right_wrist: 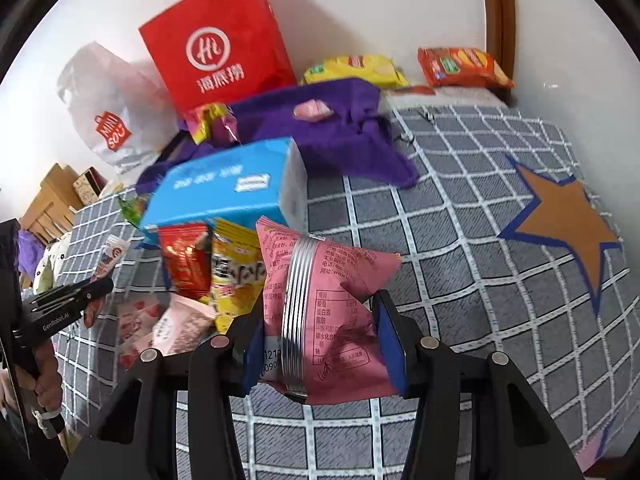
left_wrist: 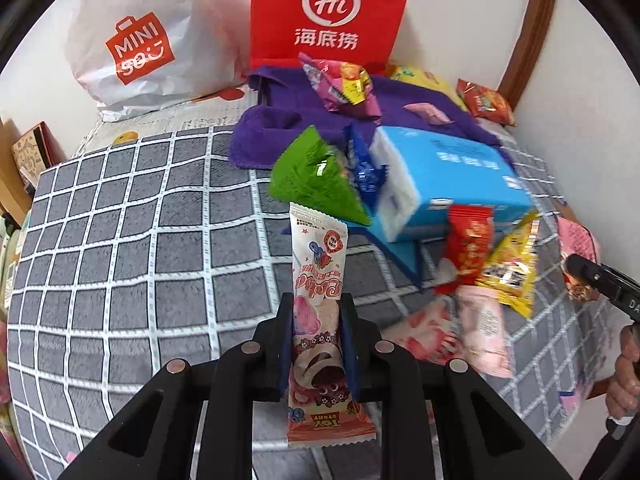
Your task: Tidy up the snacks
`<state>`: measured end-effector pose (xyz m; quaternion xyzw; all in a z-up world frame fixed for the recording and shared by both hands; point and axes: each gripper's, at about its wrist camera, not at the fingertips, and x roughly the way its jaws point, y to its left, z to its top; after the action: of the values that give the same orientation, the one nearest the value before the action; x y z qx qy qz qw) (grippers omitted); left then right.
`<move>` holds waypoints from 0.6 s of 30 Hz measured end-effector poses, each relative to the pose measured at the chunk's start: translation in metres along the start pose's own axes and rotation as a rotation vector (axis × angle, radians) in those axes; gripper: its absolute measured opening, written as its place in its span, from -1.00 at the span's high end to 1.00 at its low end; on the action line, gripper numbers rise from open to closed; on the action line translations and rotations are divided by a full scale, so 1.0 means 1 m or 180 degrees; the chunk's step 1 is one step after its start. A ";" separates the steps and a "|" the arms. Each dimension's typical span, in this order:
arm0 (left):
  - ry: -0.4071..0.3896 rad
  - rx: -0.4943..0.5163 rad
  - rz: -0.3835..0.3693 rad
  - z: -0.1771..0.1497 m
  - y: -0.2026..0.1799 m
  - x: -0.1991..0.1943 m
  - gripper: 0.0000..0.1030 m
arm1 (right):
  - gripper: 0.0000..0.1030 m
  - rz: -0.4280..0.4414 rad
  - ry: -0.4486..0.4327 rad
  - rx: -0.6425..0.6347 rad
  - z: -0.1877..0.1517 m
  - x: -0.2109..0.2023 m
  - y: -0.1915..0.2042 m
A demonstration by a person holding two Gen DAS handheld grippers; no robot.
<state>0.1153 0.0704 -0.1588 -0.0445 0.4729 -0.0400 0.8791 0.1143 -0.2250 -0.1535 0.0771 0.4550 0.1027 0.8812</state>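
Observation:
My left gripper (left_wrist: 316,312) is shut on a long white and pink Toy Story snack bar (left_wrist: 318,280) and holds it above the grey checked blanket (left_wrist: 120,240). My right gripper (right_wrist: 316,320) is shut on a pink snack packet (right_wrist: 332,292) with a silver seam, held above the blanket. A pile of snacks lies by a blue tissue box (left_wrist: 448,176): a green packet (left_wrist: 316,176), a red packet (left_wrist: 468,248), a yellow packet (left_wrist: 512,268) and pink packets (left_wrist: 480,332). The right gripper also shows at the right edge of the left wrist view (left_wrist: 600,284).
A red paper bag (left_wrist: 328,12) and a white Miniso bag (left_wrist: 136,44) stand against the back wall. A purple towel (left_wrist: 288,120) holds more snacks. Yellow (right_wrist: 356,68) and orange (right_wrist: 460,66) chip bags lie at the back right. An orange star (right_wrist: 568,216) marks the blanket.

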 end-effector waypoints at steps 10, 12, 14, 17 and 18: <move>-0.0068 0.0035 -0.0068 -0.008 -0.023 -0.036 0.60 | 0.06 0.0122 -0.0047 -0.0028 0.002 -0.031 0.015; -0.0100 0.0055 -0.0099 -0.007 -0.027 -0.043 0.60 | 0.06 0.0135 -0.0093 -0.0052 0.002 -0.040 0.018; -0.0138 0.0076 -0.0148 -0.006 -0.032 -0.050 0.60 | 0.06 0.0124 -0.0139 -0.0077 0.005 -0.048 0.022; -0.0176 0.0103 -0.0189 -0.001 -0.038 -0.059 0.60 | 0.06 0.0161 -0.0178 -0.0085 0.009 -0.058 0.025; -0.0200 0.0125 -0.0208 0.001 -0.041 -0.063 0.60 | 0.06 0.0161 -0.0198 -0.0083 0.011 -0.061 0.026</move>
<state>0.0808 0.0363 -0.1013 -0.0439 0.4424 -0.0766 0.8924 0.0856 -0.2151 -0.0934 0.0803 0.4240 0.1285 0.8929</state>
